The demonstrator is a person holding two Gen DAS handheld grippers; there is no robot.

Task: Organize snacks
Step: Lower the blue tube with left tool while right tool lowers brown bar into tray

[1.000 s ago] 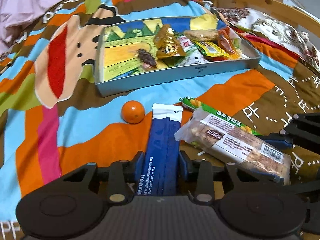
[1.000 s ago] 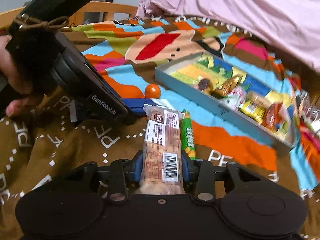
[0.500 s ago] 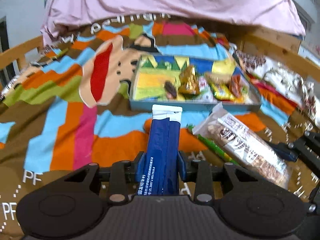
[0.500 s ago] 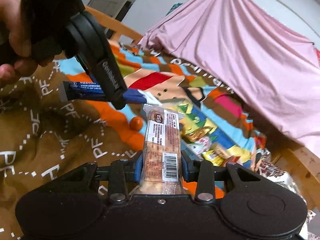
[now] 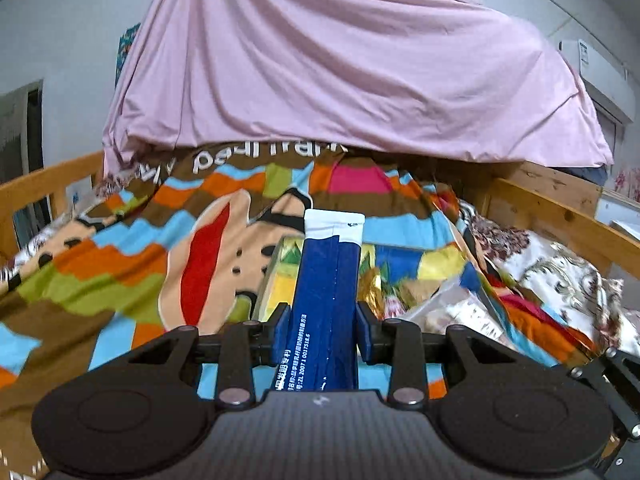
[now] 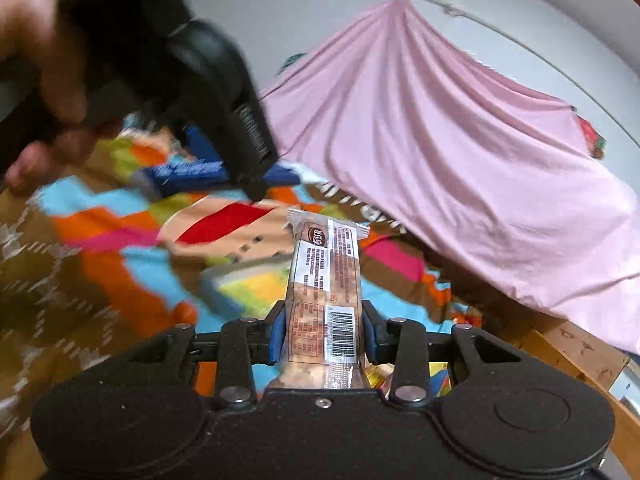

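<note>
My left gripper [image 5: 323, 332] is shut on a long blue packet with a white end [image 5: 327, 288], held up off the bed and pointing toward the snack tray [image 5: 266, 286]. The tray lies just beyond the packet, with several wrappers [image 5: 404, 288] in its right half. My right gripper [image 6: 324, 334] is shut on a clear cracker pack with a barcode label [image 6: 325, 280], also lifted. Its view shows the tray [image 6: 240, 280] blurred beyond the pack. The left gripper [image 6: 256, 184] with the blue packet [image 6: 192, 172] hangs at upper left there, held by a hand [image 6: 48, 72].
A colourful patchwork blanket [image 5: 120, 264] covers the bed. A pink sheet [image 5: 340, 64] hangs behind it. Wooden bed rails [image 5: 560, 216] run along both sides. A small orange ball [image 6: 185, 314] lies on the blanket left of the right gripper.
Both grippers have risen from the blanket with their packs and tilted up, so the pink sheet now fills the upper views. The tray sits lower and closer behind each pack.
</note>
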